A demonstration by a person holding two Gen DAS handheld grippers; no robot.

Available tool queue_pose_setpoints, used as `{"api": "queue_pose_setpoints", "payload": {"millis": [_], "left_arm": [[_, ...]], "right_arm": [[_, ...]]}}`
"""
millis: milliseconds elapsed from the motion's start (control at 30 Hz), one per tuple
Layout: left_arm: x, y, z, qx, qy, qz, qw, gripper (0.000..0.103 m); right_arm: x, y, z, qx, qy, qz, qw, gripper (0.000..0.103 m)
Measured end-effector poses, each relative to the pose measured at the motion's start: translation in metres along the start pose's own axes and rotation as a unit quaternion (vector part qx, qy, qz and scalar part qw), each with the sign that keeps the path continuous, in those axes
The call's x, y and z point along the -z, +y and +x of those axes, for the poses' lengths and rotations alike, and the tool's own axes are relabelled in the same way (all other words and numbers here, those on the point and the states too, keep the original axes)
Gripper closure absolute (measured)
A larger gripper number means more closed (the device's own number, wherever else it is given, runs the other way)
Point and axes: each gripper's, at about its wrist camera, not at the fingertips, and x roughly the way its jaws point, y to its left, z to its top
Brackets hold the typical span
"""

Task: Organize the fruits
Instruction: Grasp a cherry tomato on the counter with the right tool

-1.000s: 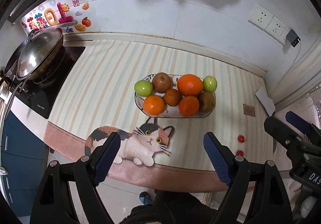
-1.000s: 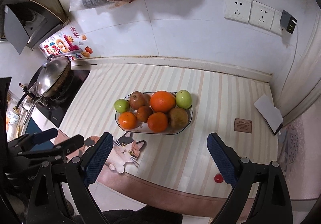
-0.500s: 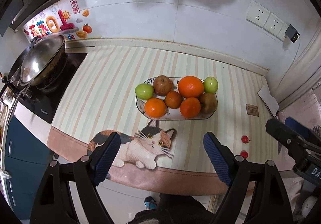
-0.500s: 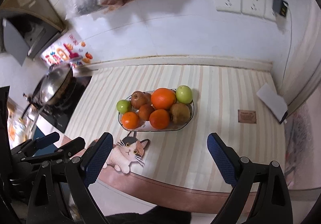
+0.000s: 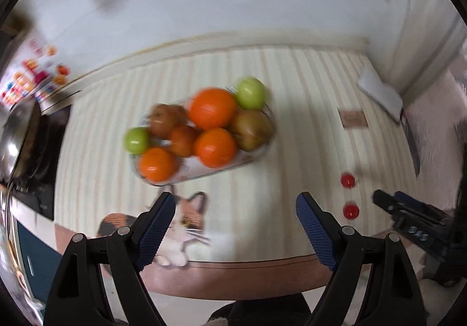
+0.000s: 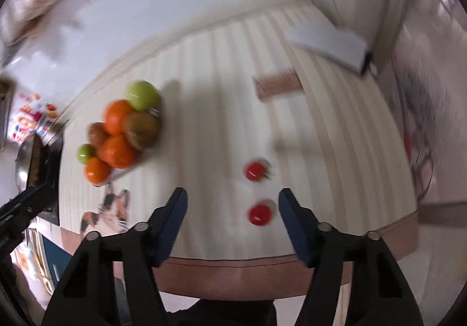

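A glass fruit bowl (image 5: 259,150) (image 6: 122,173) stands mid-counter, piled with oranges (image 5: 212,107), green apples (image 5: 251,93) and brownish fruits (image 5: 252,129). Two small red fruits lie loose near the counter's front right: the nearer one (image 6: 259,214) (image 5: 350,211) and the farther one (image 6: 254,171) (image 5: 347,180). My right gripper (image 6: 232,197) hovers over them, its jaws closing, the nearer red fruit in the gap but untouched. My left gripper (image 5: 235,201) hangs open and empty in front of the bowl, above the cat picture (image 5: 181,226). Both views are motion-blurred.
A wok (image 5: 17,133) sits on the black hob at the left edge. A white pad (image 6: 327,44) and a small brown card (image 6: 277,83) lie at the back right. The striped counter (image 5: 292,98) ends in a brown front border. Bags hang on the tiled wall.
Both grippers dropped closer to the counter and rolled. The right one swung right over the two red fruits and its jaws narrowed. The left one moved nearer the bowl.
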Motion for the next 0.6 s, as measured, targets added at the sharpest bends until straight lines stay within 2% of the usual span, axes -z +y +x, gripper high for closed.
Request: {"api": "queue_pose_setpoints", "payload": {"millis": [133, 267, 367, 433, 500, 600], "left_arm": [[0.0, -0.037, 0.037, -0.01, 0.033, 0.045, 0.9984, 0.019], [0.001, -0.061, 0.068, -0.015, 0.065, 0.076, 0.9949, 0.019], [0.002, -0.07, 0.084, -0.016, 0.084, 0.085, 0.9927, 0.019], [0.002, -0.073, 0.092, -0.015, 0.089, 0.085, 0.9923, 0.019], [0.002, -0.075, 0.097, -0.014, 0.095, 0.084, 0.9919, 0.019], [-0.003, -0.078, 0.101, 0.0, 0.096, 0.079, 0.9923, 0.019]], "right_arm": [[0.012, -0.021, 0.035, 0.001, 0.01, 0.018, 1.0, 0.054], [0.02, -0.026, 0.059, 0.0, 0.022, 0.021, 1.0, 0.057], [0.023, -0.025, 0.074, 0.0, 0.029, 0.016, 0.999, 0.058], [0.024, -0.022, 0.081, 0.003, 0.032, 0.01, 0.999, 0.065], [0.024, -0.017, 0.083, 0.007, 0.02, -0.007, 1.0, 0.07], [0.023, -0.011, 0.082, 0.014, 0.009, -0.027, 0.999, 0.071]]}}
